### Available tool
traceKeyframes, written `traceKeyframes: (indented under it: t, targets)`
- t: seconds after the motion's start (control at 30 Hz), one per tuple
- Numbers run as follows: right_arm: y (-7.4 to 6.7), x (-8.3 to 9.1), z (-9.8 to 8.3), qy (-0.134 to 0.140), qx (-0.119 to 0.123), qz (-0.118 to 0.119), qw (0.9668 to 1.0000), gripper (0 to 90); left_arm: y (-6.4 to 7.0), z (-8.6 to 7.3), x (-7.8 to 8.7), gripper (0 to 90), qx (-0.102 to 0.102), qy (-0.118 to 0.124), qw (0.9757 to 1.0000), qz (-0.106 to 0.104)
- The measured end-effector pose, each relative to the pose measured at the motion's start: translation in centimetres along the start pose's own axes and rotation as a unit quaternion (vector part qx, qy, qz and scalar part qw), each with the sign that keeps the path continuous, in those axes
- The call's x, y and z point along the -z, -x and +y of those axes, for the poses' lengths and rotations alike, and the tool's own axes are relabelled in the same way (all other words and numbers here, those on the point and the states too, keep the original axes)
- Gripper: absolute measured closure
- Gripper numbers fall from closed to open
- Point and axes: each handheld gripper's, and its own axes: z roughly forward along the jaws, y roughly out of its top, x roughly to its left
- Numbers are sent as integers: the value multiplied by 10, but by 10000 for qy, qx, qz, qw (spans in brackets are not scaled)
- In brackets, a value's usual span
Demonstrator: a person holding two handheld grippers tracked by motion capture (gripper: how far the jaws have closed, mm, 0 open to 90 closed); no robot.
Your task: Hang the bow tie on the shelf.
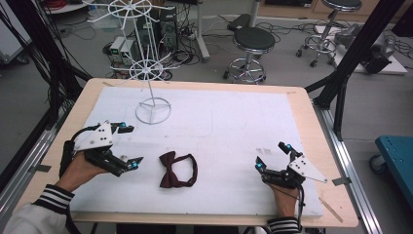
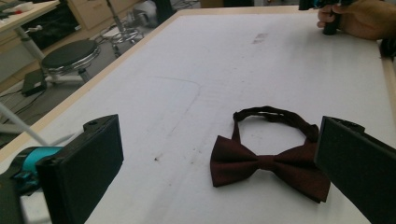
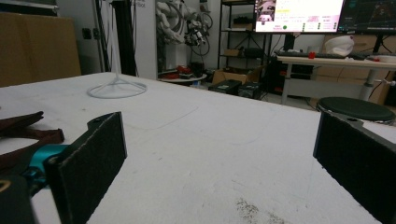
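Where jaws gape, bow tie between grippers

No legible text, label, brand, number or sign appearing anywhere; monitor screens in the right gripper view displaying coloured content, characters too small and blurred for reading.

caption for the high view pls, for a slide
Two hand-held claws, left claw and right claw, rest open on a white mat either side of a maroon bow tie.
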Motion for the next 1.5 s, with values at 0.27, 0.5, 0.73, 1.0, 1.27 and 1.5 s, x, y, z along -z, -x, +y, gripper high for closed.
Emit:
traceKeyframes:
  t: [0.27,0.5,0.73,1.0,1.27,1.5]
  targets:
    - [0,0,0,20,39,8,10000,19,-1,15,-14,17,-320,-375,9981,-368]
    - [0,0,0,6,-5,5,10000,19,1,25,-28,17,-513,-603,9949,-626]
    - [0,0,0,10,-4,7,10000,19,4,34,-44,17,-810,-966,9879,-905]
    - [0,0,0,14,-5,9,10000,19,9,37,-61,17,-991,-1238,9814,-1082]
    - [0,0,0,2,-33,7,10000,19,11,38,-75,17,-1165,-1585,9714,-1327]
    - [1,0,0,36,3,8,10000,19,14,35,-87,17,-1373,-1874,9610,-1502]
